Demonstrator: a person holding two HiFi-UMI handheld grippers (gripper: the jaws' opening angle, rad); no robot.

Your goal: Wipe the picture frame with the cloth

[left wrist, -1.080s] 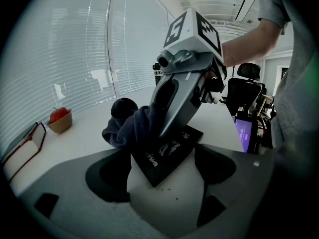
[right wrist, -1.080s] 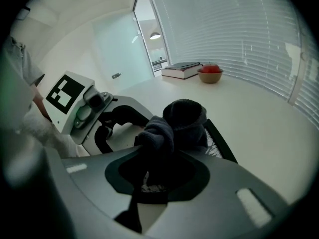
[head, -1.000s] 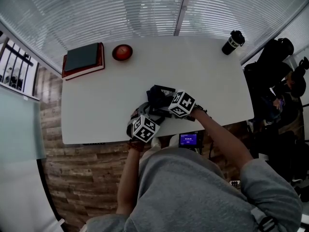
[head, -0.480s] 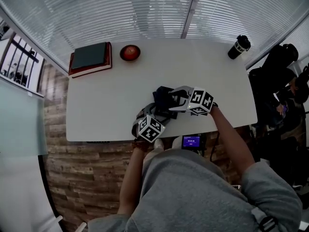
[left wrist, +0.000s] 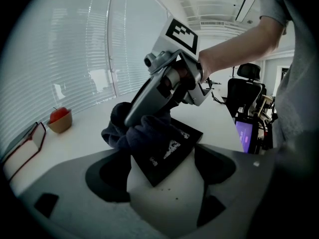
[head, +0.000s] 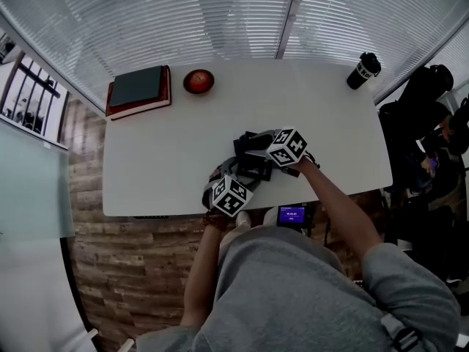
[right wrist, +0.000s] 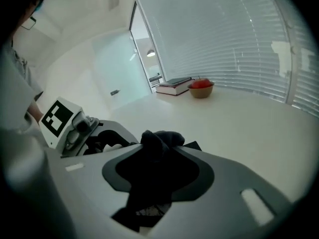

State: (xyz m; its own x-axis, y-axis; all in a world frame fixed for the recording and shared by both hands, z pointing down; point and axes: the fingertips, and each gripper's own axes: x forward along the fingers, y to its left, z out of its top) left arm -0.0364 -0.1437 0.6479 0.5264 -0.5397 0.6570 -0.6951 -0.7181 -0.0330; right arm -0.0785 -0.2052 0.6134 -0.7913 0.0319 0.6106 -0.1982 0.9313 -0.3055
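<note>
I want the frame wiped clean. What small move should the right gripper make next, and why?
Probably drag the right gripper so the cloth sweeps across the picture frame. Its jaws have just been closing with the cloth bunched between them, the cloth rests on the frame, and the left gripper grips the frame's corner.

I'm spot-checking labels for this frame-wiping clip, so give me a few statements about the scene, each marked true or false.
1. The apple sits in a bowl beside the books. True.
2. The black cup lies tipped over. False: it stands upright near the far right corner of the table.
3. The cloth covers part of the picture frame. True.
4. The left gripper is empty. False: its jaws hold the picture frame's corner.
</note>
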